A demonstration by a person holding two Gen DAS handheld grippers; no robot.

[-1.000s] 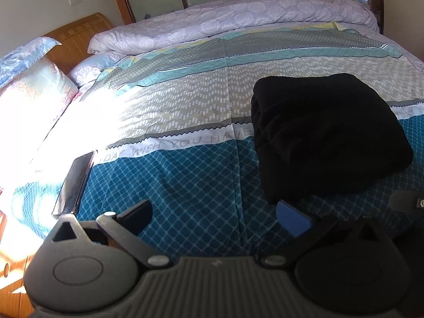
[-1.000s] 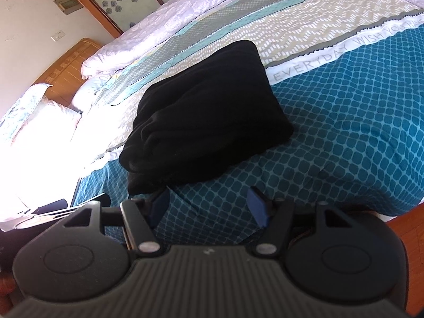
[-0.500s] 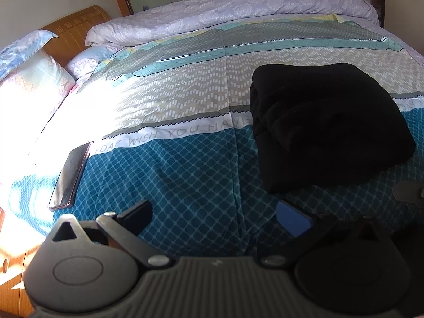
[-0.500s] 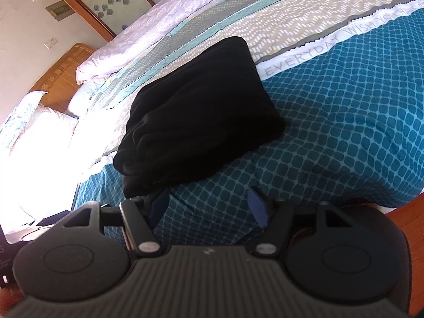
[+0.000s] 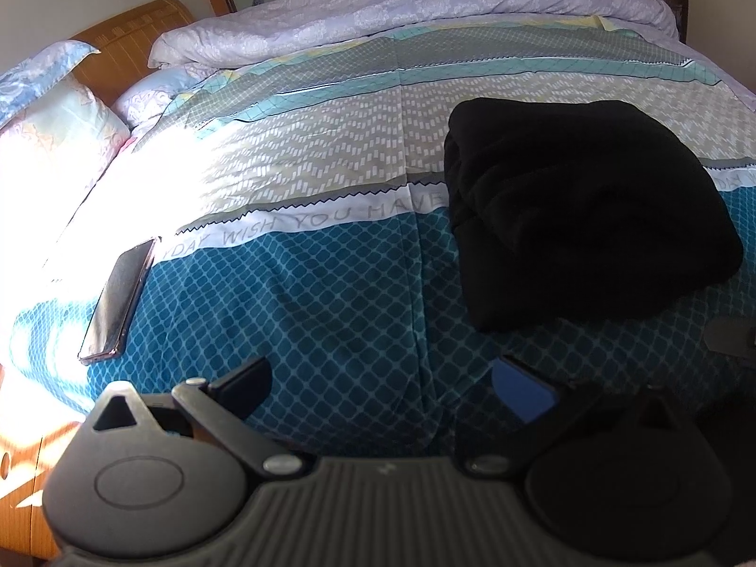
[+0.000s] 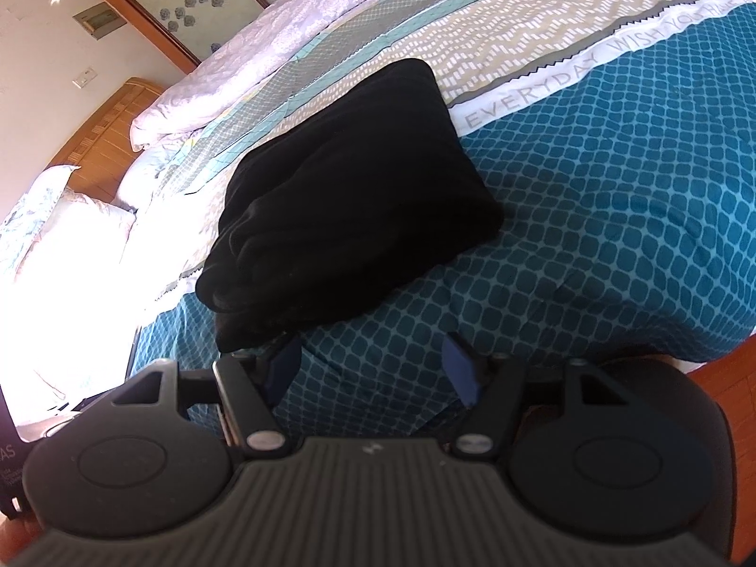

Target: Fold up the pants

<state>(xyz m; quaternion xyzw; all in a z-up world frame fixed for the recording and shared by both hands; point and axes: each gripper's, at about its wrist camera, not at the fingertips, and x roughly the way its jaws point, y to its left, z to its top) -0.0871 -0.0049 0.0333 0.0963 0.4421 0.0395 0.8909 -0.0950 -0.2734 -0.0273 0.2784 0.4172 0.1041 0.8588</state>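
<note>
Black pants (image 6: 349, 198) sit bundled on the bed (image 6: 614, 217), just ahead-left of the right gripper (image 6: 373, 368) and ahead-right of the left gripper (image 5: 387, 387). Both are released, nothing between the jaws. Fabric looks soft, thick, floppy and light; best grabbed at the near layered edge.

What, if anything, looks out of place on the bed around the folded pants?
A phone lies loose near the bed's edge, well left of the black pants. The pants themselves sit in a compact, slightly lumpy fold on the bedspread.
</note>
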